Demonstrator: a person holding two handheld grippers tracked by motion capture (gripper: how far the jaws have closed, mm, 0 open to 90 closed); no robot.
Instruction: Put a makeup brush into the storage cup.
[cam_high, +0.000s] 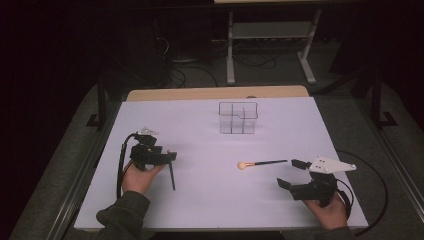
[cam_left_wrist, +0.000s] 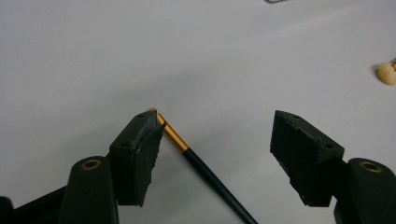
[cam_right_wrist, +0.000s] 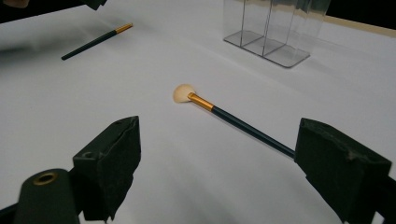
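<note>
Left tool (cam_left_wrist: 215, 158): I see it spread over a thin brush (cam_left_wrist: 205, 170), tip hidden behind one jaw.
Right tool (cam_right_wrist: 219, 172): spread, fan brush (cam_right_wrist: 224, 114) handle cut off.

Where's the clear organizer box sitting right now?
In the high view the clear organizer box stands upright at the far middle of the white table, beyond the cream-tipped brush and apart from both grippers.
</note>
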